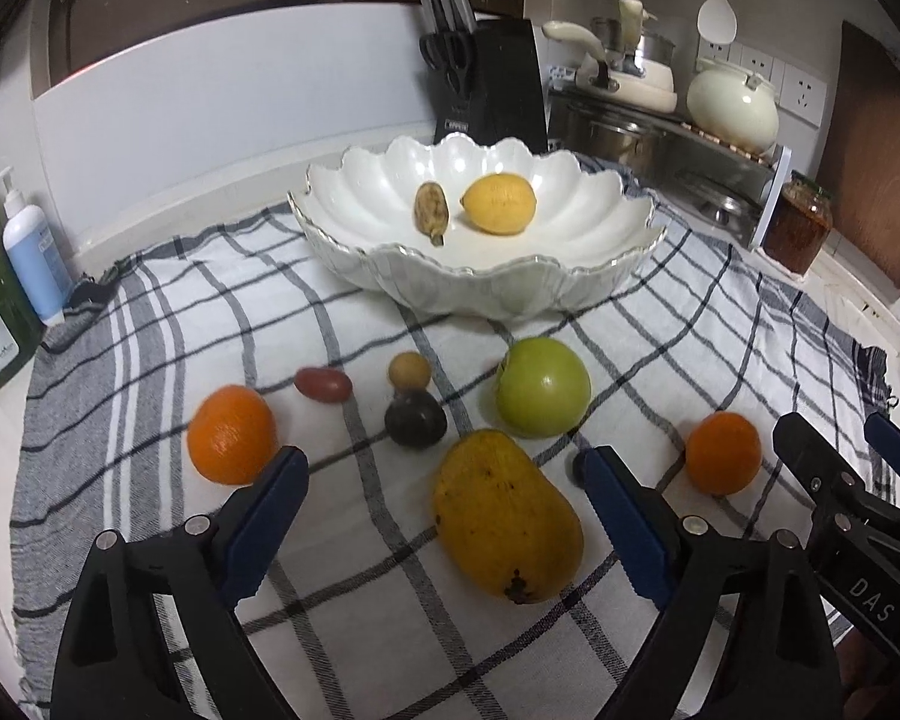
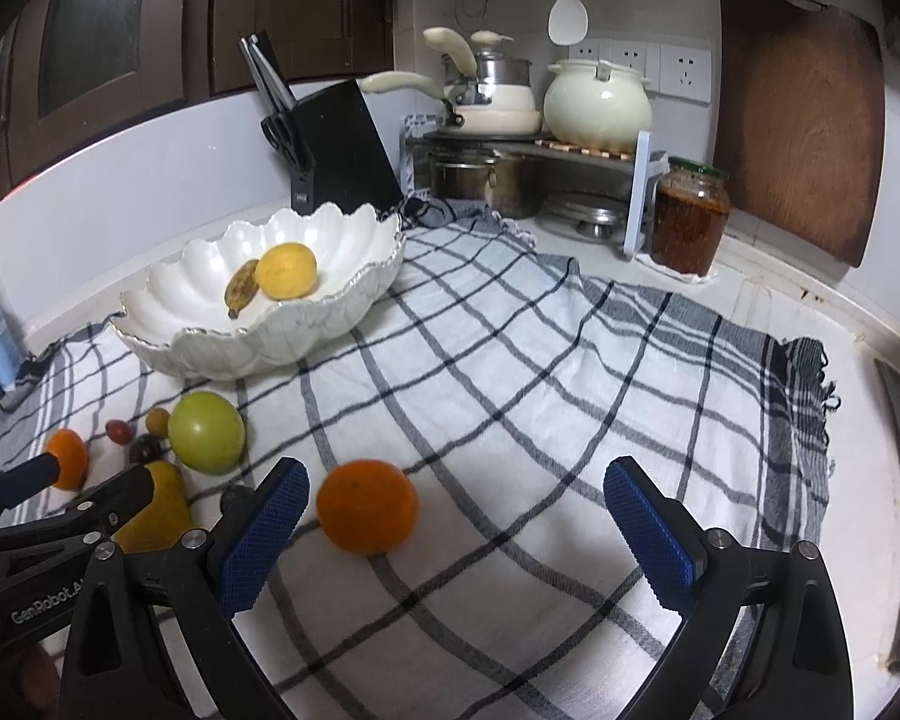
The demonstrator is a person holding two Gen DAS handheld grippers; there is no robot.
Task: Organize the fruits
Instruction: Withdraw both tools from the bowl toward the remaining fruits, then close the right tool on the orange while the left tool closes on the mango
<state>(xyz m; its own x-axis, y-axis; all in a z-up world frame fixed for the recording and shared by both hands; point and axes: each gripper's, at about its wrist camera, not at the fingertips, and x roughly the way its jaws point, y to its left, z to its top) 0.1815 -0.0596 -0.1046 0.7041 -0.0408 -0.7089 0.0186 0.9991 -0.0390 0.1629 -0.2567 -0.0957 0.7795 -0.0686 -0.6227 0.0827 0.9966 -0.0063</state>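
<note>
- My left tongs (image 1: pixel 444 498) stand apart astride the mango (image 1: pixel 506 517), near the desk's front edge: heavy, soft, slick-skinned; I'd grip its broad middle gently.
- My right tongs (image 2: pixel 455 510) gape empty beside an orange (image 2: pixel 367 506).

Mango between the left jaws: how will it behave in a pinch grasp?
The mango looks smooth and tapered, so the pads could slide toward its narrow end. It is the biggest fruit on the cloth, probably the heaviest. Its dark spots suggest ripeness, so likely soft; squeeze gently. Lying lengthwise, it should pivot rather than roll.
</note>
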